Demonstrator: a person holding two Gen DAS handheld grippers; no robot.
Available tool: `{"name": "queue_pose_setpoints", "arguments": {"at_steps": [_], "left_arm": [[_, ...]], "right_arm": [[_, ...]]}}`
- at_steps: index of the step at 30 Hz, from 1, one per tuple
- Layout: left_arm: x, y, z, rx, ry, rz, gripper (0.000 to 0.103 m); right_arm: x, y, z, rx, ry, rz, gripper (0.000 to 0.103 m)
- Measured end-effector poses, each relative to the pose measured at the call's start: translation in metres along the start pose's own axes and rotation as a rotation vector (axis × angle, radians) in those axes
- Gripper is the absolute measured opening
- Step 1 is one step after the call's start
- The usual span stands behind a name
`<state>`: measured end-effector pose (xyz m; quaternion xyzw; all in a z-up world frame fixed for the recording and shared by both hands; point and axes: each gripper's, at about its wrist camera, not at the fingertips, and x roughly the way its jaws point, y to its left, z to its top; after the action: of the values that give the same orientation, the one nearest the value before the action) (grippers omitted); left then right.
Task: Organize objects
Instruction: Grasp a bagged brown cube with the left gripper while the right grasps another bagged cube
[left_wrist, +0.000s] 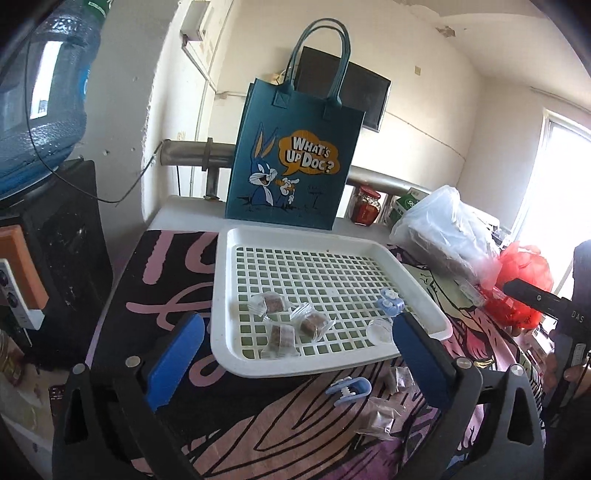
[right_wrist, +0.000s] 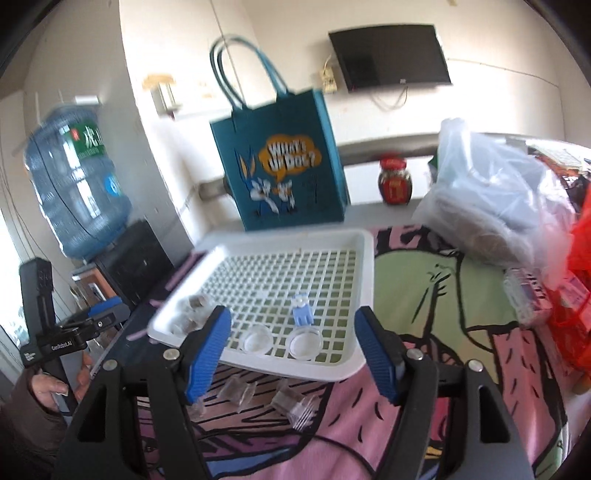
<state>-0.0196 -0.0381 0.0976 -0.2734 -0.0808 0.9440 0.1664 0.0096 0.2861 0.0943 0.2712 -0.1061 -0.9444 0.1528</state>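
A white slotted tray (left_wrist: 222, 295) (right_wrist: 367, 295) lies on the patterned cloth. It holds three wrapped brown candies (left_wrist: 274, 303), a blue clip (left_wrist: 389, 301) (right_wrist: 303, 313) and two clear round lids (right_wrist: 256, 339). My left gripper (left_wrist: 299, 326) hangs open and wide over the tray's near edge, nothing between its blue fingers (left_wrist: 177, 354). My right gripper (right_wrist: 293, 317) is also open and empty, just before the lids. On the cloth in front of the tray lie another blue clip (left_wrist: 349, 391) and several wrapped pieces (left_wrist: 380, 419) (right_wrist: 295, 406).
A teal cartoon tote bag (left_wrist: 295, 158) (right_wrist: 288, 173) stands behind the tray. Right of it are a red jar (right_wrist: 395, 181), a clear plastic bag (right_wrist: 491, 195) and a red bag (left_wrist: 524, 280). A water bottle (right_wrist: 74, 192) stands on the left. A hand (right_wrist: 51, 387) holds the left gripper.
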Motion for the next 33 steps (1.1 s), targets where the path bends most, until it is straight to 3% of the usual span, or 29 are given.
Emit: {"name": "queue_pose_setpoints", "arguments": {"at_steps": [3,5,12,22,29,31,33], "left_arm": [[-0.004,-0.005,-0.007,0.014,0.025,-0.010,0.103],[-0.003,-0.010,-0.016,0.027,0.067,-0.037,0.103],[0.022,-0.042,-0.052,0.133,0.246,-0.084,0.103],[0.055,-0.069,-0.075,0.199,0.360,-0.097,0.098],[0.073,-0.086,-0.082,0.242,0.411,-0.117,0.062],[0.072,-0.088,-0.083,0.261,0.397,-0.105,0.050],[0.071,-0.087,-0.083,0.258,0.396,-0.109,0.031]], "right_arm": [[-0.020,-0.004,-0.005,0.018,-0.037,0.010,0.072],[-0.019,-0.005,-0.011,0.018,-0.016,0.005,0.072],[0.024,0.006,-0.045,-0.086,0.186,0.053,0.072],[0.073,0.018,-0.065,-0.212,0.343,0.040,0.062],[0.098,0.023,-0.071,-0.293,0.394,-0.016,0.057],[0.097,0.025,-0.071,-0.307,0.391,-0.013,0.045],[0.096,0.025,-0.072,-0.312,0.389,-0.018,0.040]]}}
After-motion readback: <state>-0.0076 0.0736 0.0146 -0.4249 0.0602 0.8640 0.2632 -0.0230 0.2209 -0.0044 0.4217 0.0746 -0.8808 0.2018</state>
